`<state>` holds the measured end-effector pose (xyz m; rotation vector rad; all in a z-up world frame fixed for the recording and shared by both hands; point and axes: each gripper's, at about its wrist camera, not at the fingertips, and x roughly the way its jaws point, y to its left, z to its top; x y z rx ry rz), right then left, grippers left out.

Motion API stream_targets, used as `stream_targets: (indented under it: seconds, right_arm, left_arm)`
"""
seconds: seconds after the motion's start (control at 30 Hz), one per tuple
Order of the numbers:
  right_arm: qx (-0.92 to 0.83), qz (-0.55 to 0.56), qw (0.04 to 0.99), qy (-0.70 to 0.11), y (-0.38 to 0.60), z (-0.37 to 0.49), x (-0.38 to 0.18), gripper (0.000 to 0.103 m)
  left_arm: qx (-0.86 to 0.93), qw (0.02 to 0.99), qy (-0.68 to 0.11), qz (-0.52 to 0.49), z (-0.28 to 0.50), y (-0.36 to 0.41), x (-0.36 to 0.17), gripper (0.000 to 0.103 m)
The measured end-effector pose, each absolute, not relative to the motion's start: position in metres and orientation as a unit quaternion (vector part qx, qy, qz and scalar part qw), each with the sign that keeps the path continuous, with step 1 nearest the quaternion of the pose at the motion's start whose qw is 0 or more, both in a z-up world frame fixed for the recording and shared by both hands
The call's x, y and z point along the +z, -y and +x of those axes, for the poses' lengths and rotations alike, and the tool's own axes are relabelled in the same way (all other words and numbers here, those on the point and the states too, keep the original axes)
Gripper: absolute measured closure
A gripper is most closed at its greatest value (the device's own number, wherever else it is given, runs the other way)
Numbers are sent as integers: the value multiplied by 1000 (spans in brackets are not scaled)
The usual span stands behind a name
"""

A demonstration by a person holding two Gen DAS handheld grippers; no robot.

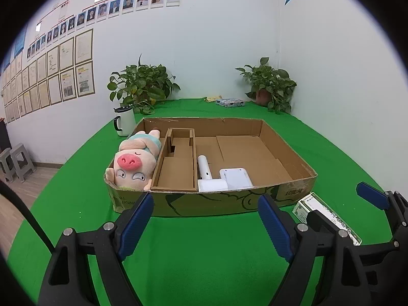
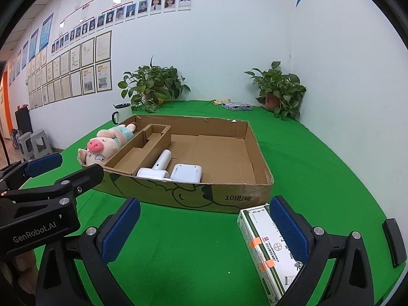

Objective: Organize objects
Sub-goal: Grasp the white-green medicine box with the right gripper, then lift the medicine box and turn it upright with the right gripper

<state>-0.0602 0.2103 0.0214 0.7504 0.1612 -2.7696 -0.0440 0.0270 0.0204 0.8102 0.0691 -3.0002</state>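
Jaws of both grippers stand wide apart, gripping nothing. Left gripper (image 1: 205,219) hovers over the green surface (image 1: 204,255) facing the near wall of the cardboard tray (image 1: 216,202) at 12 o'clock. Right gripper (image 2: 204,232) sits beside it at 3 o'clock, its two blue pads (image 2: 288,225) spread over bare green cloth. A green-and-white medicine box (image 2: 265,244) lies flat on the surface just left of the right-hand pad of that gripper, close to it or touching; I cannot tell which. The box lies outside the tray, near the tray's front right corner. In the left wrist view the same medicine box (image 1: 316,207) shows at 3 o'clock, partly behind the right gripper's black frame.

Inside the tray, from 9 o'clock to 3 o'clock: a plush pig (image 1: 134,163) lies on its back in the left compartment, head toward the near wall; a narrow cardboard divider insert (image 1: 176,168) stands beside it; then a white handheld device (image 1: 207,176) and a white square unit (image 1: 237,177) lie against the near wall, just beside each other. The tray's right half shows only its cardboard floor.

Beyond the tray, at 10 o'clock, a white mug with a black lid (image 1: 125,121) stands upright. Farther back, two potted plants (image 1: 142,86) flank the far edge, and a small patterned pack (image 1: 229,102) lies between them near the wall.
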Motion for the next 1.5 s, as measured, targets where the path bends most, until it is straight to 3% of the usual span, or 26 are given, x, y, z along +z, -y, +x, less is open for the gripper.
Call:
stream_targets:
  seconds: [0.4,0.6,0.77,0.8,0.87,0.9,0.97,1.07,1.13,1.5]
  right_arm:
    - [-947,283,149,-26,-227,-66,0,1]
    - [-928,368,56,-18,-302,-99,-45,1]
    - [-896,438,78,-15,-321,-122,-79,1]
    - [-892,443,86,-14,-319,-123,-81,3]
    - [-881,457,123,0,-305,-125,-86,18]
    - [-878,461,131,2,-300,-125,-87,32]
    - [-875,462,142,2,-279,-119,-85,36]
    - [-851,474,222,32,-245,-107,-82,31]
    - [-853,462,242,19,-223,-98,-78,2]
    - [-861,446,226,-90,-192,-66,-98,3]
  left_arm:
    - [-957,16,-13,289,-60,-30,2,19]
    - [-942,-12,-40,332,-70,-29,-23,19]
    - [-932,-35,-50,357,-73,-32,-37,19]
    - [-931,-35,-51,359,-72,-31,-38,19]
    - [-930,-41,-54,361,-71,-28,-39,19]
    - [-928,-47,-58,365,-71,-26,-40,19]
    - [-920,-60,-69,380,-74,-20,-42,19]
    - [-907,-81,-100,401,-78,-9,-46,19]
    - [-897,-98,-119,415,-81,-5,-49,19]
    - [-863,-150,-154,457,-84,-20,-73,19]
